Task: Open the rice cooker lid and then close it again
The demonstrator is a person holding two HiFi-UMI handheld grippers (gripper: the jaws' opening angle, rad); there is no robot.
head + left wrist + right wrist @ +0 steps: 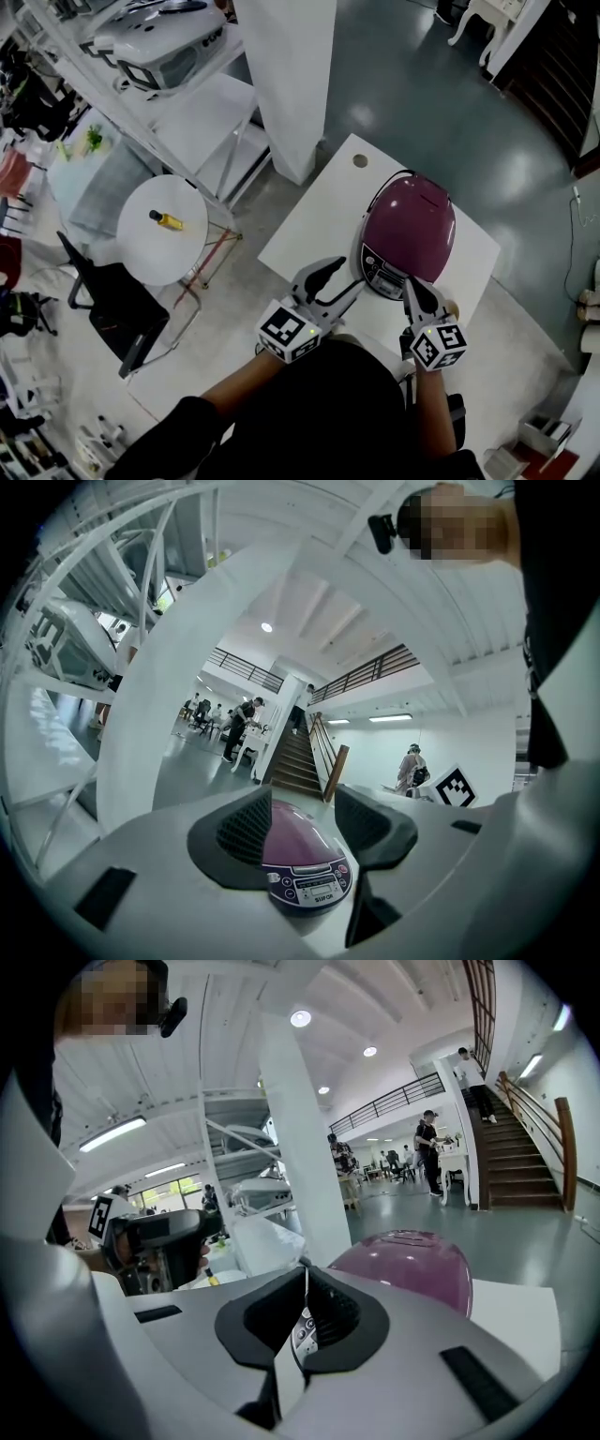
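Observation:
A purple rice cooker (408, 225) with its lid down stands on a white table (319, 216), its control panel (382, 267) facing me. My left gripper (342, 278) is open, just left of the panel and near it. In the left gripper view the cooker (300, 850) shows between the spread jaws of that gripper (305, 813), with nothing held. My right gripper (412, 286) sits at the cooker's front right. In the right gripper view its jaws (305, 1283) are shut together on nothing, with the cooker (412, 1260) just beyond them.
A white pillar (286, 84) rises behind the table's left corner. To the left stand a round white table (164, 230) with a yellow bottle (169, 221), a black chair (122, 309) and a shelf with white appliances (159, 47).

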